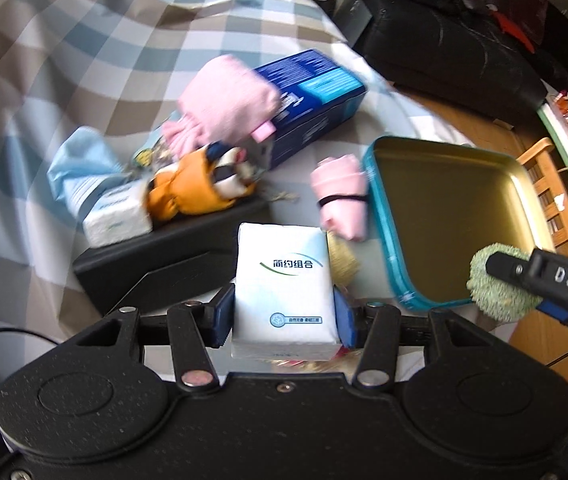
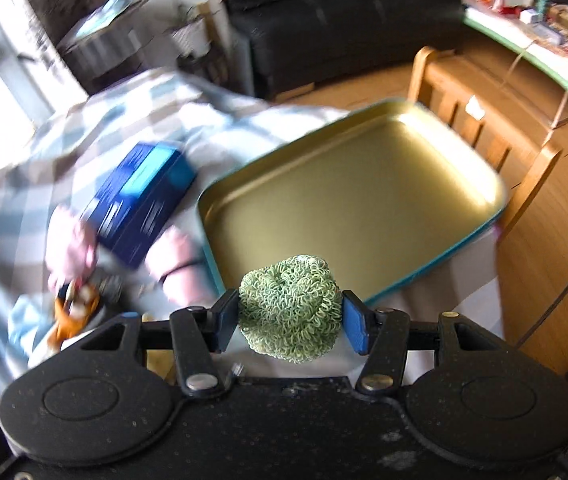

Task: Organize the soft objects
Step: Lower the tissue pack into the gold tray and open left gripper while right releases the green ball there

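Note:
My left gripper [image 1: 282, 320] is shut on a white tissue pack [image 1: 282, 288], lifted above the checked cloth. My right gripper [image 2: 290, 320] is shut on a green curly scrubber ball [image 2: 290, 308]; the same scrubber ball [image 1: 498, 284] shows at the right of the left wrist view, by the tin's near corner. An open teal tin with a gold inside [image 2: 348, 204] lies ahead of the right gripper; the tin [image 1: 444, 216] holds nothing. A rolled pink cloth [image 1: 342, 196] with a black band lies against the tin's left wall. A pink plush [image 1: 227, 100], an orange plush [image 1: 199, 188] and a second tissue pack [image 1: 117, 220] lie further left.
A dark blue carton [image 1: 312, 100] lies behind the plush toys, and a black box [image 1: 163, 256] sits under them. A pale blue packet [image 1: 79, 164] is at the left. A wooden chair [image 2: 484, 120] stands past the tin, and a black sofa [image 2: 344, 20] beyond.

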